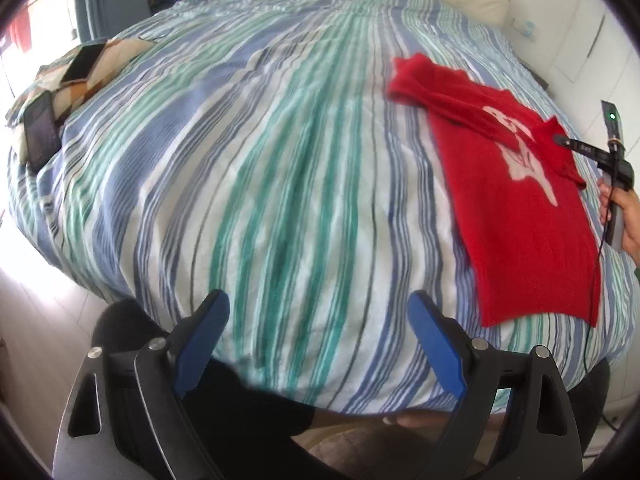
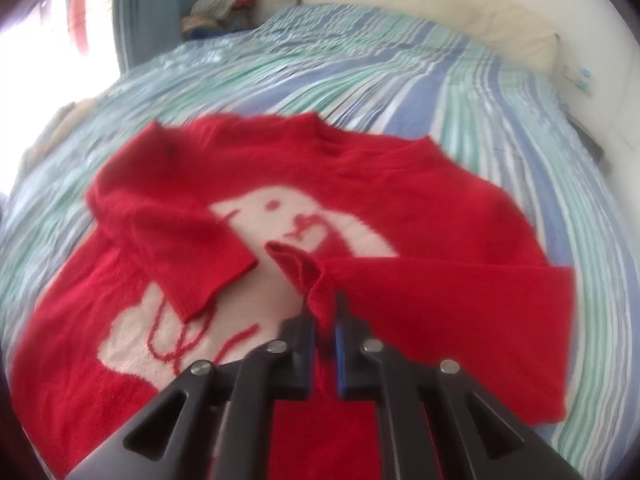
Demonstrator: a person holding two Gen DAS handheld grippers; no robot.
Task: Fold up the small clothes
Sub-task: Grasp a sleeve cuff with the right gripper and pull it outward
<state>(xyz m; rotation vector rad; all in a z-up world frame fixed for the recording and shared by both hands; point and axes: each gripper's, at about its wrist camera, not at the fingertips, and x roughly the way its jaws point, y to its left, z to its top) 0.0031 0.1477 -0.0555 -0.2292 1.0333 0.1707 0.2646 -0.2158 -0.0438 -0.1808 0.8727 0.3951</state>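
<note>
The bed (image 1: 280,160) fills nearly everything, one big spread of blue, green and white stripes, and most of it lies bare from the middle out to the left edge, so there is wide room to move on that side. Along the far edge runs one cream headboard (image 2: 460,12), with a white wall close on the right. One red sweater (image 2: 400,184) lies flat on the right part of the bed, white animal picture facing up, its lower hem near the front edge of the bed and its right side not far from the bed's right edge. Both sleeves are folded in across the chest: the left sleeve (image 2: 180,236) lies slantwise over the picture, and the right sleeve (image 2: 440,300) comes in from the right, the two cuffs near each other at the middle. The right gripper (image 2: 323,312) has its tongs pinched narrow on the cuff of that right sleeve, red cloth bunched between them. The left gripper (image 1: 318,304) hangs over the front edge of the bed, well apart from the sweater, tongs spread wide with nothing between them. On the far left edge, two phones: one light (image 1: 84,62), one dark (image 1: 40,130), lying on a patterned cushion (image 1: 116,54).
</note>
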